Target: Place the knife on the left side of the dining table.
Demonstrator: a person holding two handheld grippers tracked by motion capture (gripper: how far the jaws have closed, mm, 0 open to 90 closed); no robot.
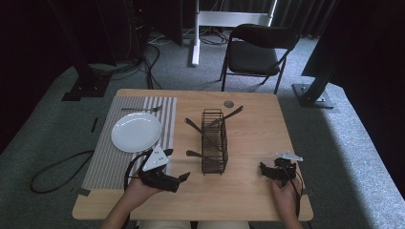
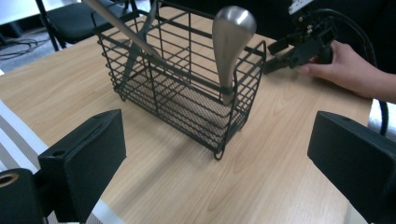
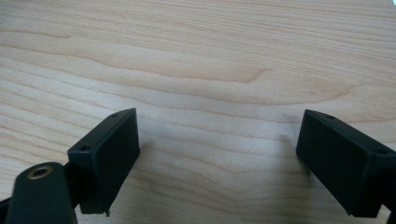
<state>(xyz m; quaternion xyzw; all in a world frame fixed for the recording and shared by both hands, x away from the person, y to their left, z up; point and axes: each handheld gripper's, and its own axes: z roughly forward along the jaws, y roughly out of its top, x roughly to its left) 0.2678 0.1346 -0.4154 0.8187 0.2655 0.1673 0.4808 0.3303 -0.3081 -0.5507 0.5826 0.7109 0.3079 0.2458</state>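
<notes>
A wooden table (image 1: pixel 258 138) carries a striped placemat (image 1: pixel 102 157) at its left, with a white plate (image 1: pixel 136 131) and a fork (image 1: pixel 141 109) on it. A black wire basket (image 1: pixel 214 142) stands mid-table, several pieces of cutlery (image 1: pixel 197 155) leaning out of it. A black chair (image 1: pixel 255 52) stands beyond the table. The left gripper (image 1: pixel 184 177) points toward the basket, jaws spread wide, holding nothing. The right gripper (image 1: pixel 263 169) sits low over bare wood, jaws also wide apart and empty. A small grey disc (image 1: pixel 229 103) lies near the far edge.
</notes>
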